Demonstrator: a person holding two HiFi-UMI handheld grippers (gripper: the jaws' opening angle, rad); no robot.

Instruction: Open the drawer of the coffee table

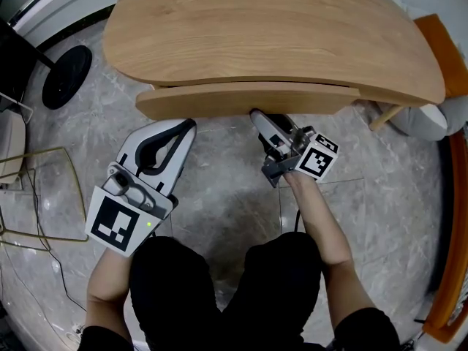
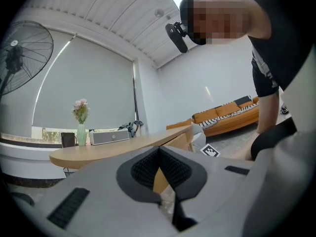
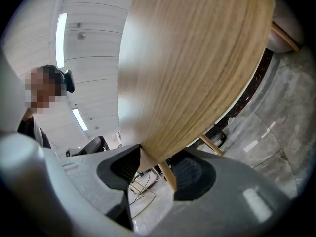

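Left gripper (image 1: 187,126) above marble floor (image 1: 219,196); wooden coffee table (image 1: 270,28) beyond.

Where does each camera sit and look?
Head view: on the person's head, facing down at the coffee table, left claw, right claw, forearms and knees.
Left gripper view: on the left claw, facing level at the table edge; torso shows.
Right gripper view: on the right claw, facing the table's wood between its jaws; the person shows.
All share the table.
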